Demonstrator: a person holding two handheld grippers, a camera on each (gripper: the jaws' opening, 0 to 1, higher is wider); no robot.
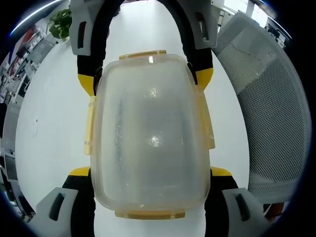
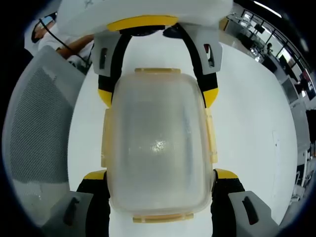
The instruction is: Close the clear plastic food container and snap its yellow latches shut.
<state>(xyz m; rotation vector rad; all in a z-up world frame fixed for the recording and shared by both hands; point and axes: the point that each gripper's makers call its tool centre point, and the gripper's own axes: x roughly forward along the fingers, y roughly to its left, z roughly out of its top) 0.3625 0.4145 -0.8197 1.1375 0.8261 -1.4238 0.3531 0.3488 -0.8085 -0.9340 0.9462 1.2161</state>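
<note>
A clear plastic container (image 1: 150, 133) (image 2: 158, 143) lies on the white table (image 1: 54, 128) with its lid on top. Pale yellow latches run along its long sides (image 1: 89, 126) (image 2: 211, 136) and its ends (image 1: 144, 54) (image 2: 157, 70). Whether they are snapped down I cannot tell. My left gripper (image 1: 150, 172) (image 2: 157, 96) straddles one end, its yellow-tipped jaws against both sides of the box. My right gripper (image 2: 160, 174) (image 1: 145, 79) straddles the opposite end the same way, facing the left one.
A grey mesh chair (image 1: 269, 108) (image 2: 39, 118) stands close beside the table. A green plant (image 1: 61, 22) sits at the table's far edge. A person's arm (image 2: 74, 44) shows behind the left gripper. Desks and office clutter (image 2: 291, 89) lie beyond.
</note>
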